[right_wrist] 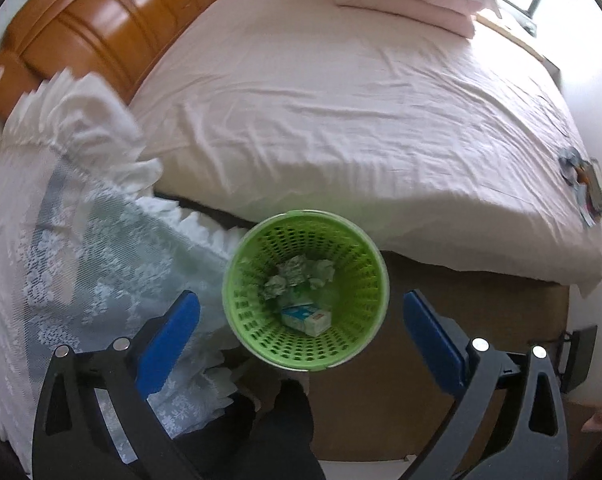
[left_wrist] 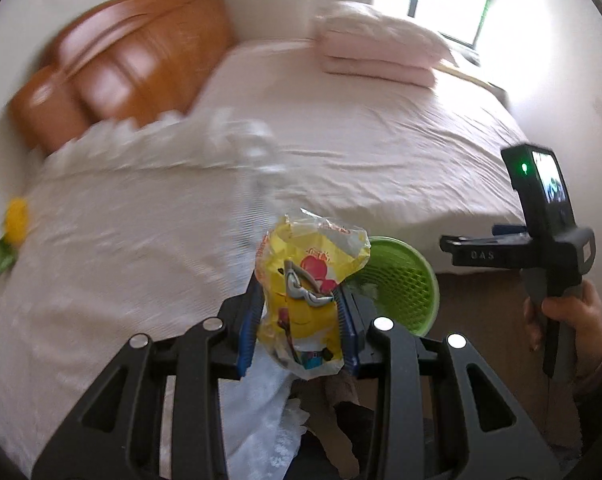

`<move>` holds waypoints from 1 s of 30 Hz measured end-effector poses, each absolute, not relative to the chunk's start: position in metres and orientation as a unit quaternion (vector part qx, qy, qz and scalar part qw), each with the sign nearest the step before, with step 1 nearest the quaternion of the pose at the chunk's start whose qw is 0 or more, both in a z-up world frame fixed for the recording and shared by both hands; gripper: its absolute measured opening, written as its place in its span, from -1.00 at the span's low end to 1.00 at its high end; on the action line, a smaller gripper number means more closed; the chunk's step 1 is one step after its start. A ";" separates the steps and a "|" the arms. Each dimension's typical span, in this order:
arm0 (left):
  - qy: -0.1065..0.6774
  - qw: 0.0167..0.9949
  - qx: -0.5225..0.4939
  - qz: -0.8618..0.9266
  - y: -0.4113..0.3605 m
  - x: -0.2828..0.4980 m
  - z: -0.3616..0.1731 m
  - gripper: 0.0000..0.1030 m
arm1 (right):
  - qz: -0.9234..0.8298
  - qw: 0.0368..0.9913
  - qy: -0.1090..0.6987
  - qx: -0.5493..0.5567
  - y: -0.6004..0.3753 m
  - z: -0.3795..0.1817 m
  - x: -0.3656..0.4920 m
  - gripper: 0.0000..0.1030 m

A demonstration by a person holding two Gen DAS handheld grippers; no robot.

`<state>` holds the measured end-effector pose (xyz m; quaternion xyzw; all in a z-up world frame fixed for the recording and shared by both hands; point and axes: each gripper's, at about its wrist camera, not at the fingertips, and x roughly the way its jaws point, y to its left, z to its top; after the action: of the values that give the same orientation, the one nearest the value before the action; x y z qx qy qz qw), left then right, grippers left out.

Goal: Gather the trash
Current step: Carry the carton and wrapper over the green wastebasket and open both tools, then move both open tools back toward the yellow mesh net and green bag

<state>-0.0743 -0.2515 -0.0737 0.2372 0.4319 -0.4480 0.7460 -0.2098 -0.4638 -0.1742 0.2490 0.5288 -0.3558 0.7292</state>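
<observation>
Yellow snack wrapper [left_wrist: 305, 296] pinched tight in left gripper [left_wrist: 301, 320], near-left of green basket [right_wrist: 305, 290] on floor beside bed [right_wrist: 341, 120]. Right gripper [right_wrist: 301, 332] spread wide, empty, over basket. Risk: early release drops the light wrapper outside the rim or onto lace cloth [right_wrist: 81, 240]. Open room right of basket.

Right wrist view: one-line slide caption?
Open right gripper above green bin holding crumpled paper and a small carton, beside the bed.
</observation>
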 end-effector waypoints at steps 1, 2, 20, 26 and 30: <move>0.431 0.739 0.243 -0.458 -0.260 -0.080 -0.076 -0.35 | -0.359 0.728 0.527 0.252 -0.468 -0.174 -0.214 0.95; 0.431 0.732 0.248 -0.466 -0.267 -0.086 -0.078 -0.35 | -0.368 0.723 0.523 0.262 -0.474 -0.173 -0.226 0.95; 0.513 0.612 0.335 -0.501 -0.388 -0.147 -0.164 0.61 | -0.412 0.680 0.491 0.357 -0.522 -0.195 -0.321 0.95; 0.500 0.632 0.319 -0.499 -0.384 -0.146 -0.142 0.83 | -0.400 0.681 0.495 0.363 -0.521 -0.199 -0.317 0.95; 0.494 0.654 0.301 -0.488 -0.372 -0.134 -0.123 0.83 | -0.390 0.691 0.499 0.349 -0.514 -0.195 -0.305 0.95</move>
<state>-0.1345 -0.3723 -0.1226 0.3006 0.4943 -0.4878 0.6537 -0.3049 -0.5143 -0.1953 0.3494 0.4988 -0.3903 0.6905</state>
